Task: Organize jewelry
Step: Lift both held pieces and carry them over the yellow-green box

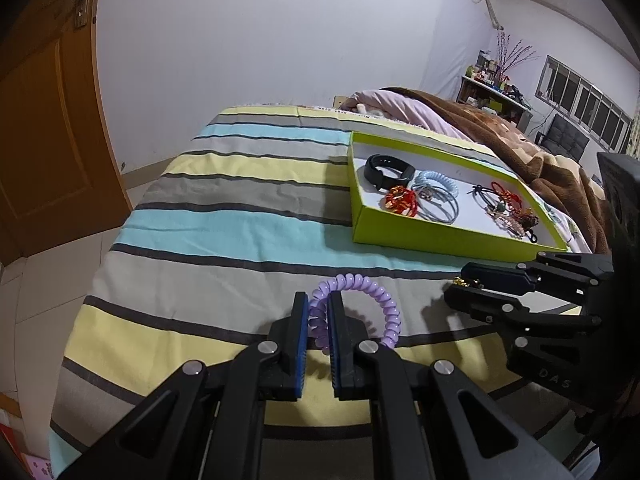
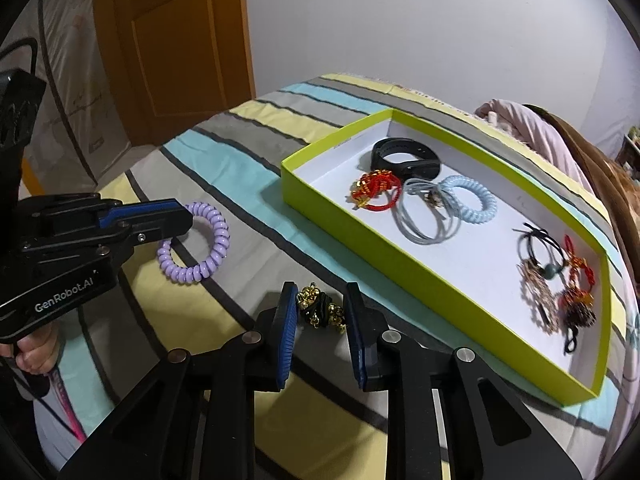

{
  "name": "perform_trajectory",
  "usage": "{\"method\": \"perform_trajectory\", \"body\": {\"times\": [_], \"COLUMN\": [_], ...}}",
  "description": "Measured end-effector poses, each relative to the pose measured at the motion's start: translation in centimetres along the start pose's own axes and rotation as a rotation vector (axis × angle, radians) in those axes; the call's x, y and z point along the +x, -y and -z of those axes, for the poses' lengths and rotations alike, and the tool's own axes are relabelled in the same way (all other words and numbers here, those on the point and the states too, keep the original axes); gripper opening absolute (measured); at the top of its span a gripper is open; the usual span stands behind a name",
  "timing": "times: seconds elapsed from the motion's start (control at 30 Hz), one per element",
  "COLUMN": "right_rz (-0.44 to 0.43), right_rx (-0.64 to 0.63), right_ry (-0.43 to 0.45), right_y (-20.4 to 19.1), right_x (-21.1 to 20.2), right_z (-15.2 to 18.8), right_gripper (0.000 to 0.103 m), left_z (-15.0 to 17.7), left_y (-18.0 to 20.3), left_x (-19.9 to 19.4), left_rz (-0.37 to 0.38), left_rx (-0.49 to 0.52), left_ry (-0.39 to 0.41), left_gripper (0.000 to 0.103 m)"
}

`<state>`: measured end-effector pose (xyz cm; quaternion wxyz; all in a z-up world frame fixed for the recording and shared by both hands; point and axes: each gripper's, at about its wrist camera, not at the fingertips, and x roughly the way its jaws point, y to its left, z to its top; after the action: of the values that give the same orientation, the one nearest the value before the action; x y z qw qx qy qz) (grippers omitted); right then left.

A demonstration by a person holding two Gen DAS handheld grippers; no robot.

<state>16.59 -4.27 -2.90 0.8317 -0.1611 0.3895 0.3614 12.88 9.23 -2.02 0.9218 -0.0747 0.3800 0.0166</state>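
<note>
Jewelry waits in two places on a striped bedspread (image 2: 248, 152): most of it already lies in a shallow lime-green box (image 2: 400, 256), while two pieces remain outside on the cloth. The purple coil hair tie (image 1: 360, 304) lies just short of the box, and the left gripper (image 1: 318, 312) has its blue-padded fingers (image 1: 303, 320) pressed together on one side of the loop, a hold on the rim that lets the rest of the ring hang free when lifted. Beside it, a black-and-gold beaded bracelet (image 2: 322, 310) sits bunched between the fingers of the right gripper (image 2: 320, 312), whose jaws stand apart on either side of it and do not appear to touch it; this looks like a line-up before closing. Inside the box, the pieces seem sorted loosely by kind: a black wristband (image 2: 404, 160) at the far end, a red beaded bracelet (image 2: 374, 190), grey hair bands (image 2: 424, 220) and a pale blue coil tie (image 2: 470, 200) near the middle, and a tangle of cords and charms (image 2: 556, 280) at the near end. White floor shows between these groups, room enough, by the look of it, for the last two pieces. A wooden door (image 2: 180, 40) and a brown blanket (image 1: 500, 136) frame the scene.
</note>
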Motion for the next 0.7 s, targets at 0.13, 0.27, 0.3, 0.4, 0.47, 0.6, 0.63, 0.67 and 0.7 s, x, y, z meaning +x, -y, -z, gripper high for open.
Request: {"method": "perform_trajectory", "body": {"times": [0.13,0.27,0.3,0.4,0.47,0.6,0.63,0.67,0.7], "right_rz": [0.009,0.023,0.029,0.044,0.056,0.080,0.084,0.089,0.095], "right_rx": [0.032,0.056,0.062,0.078,0.086,0.112,0.117,0.122,0.127], "right_ry": [0.037,0.068,0.077,0.096,0.106,0.130,0.135,0.139,0.142], "right_y": [0.4,0.9,1.0,1.5,1.9,3.0,3.3,3.6,3.9], "right_x": [-1.9,-3.8,-4.3,-5.6,-6.3,-7.6,-7.8,-8.0,-8.2], "right_z": [0.4,0.9,1.1,1.4,1.6,2.0,2.1,2.1,2.0], "right_gripper": [0.024,0.024,0.024,0.024,0.024,0.024,0.024,0.024,0.024], "left_z": [-0.1,-0.5,-0.6,-0.9,-1.3,-1.9,-2.1,-2.3,-2.5], "left_y": [0.8,1.9,2.2,3.1,3.7,5.1,5.4,5.8,6.0], "left_x": [-0.8,-1.5,-1.6,-2.1,-2.3,-2.5,-2.6,-2.6,-2.6], "left_rz": [0.009,0.020,0.022,0.031,0.039,0.053,0.057,0.059,0.062], "left_rx": [0.009,0.022,0.026,0.037,0.046,0.066,0.072,0.077,0.083], "left_ry": [0.012,0.026,0.030,0.042,0.051,0.068,0.072,0.075,0.078], "left_gripper": [0.010,0.010,0.010,0.010,0.010,0.010,0.010,0.010,0.010]}}
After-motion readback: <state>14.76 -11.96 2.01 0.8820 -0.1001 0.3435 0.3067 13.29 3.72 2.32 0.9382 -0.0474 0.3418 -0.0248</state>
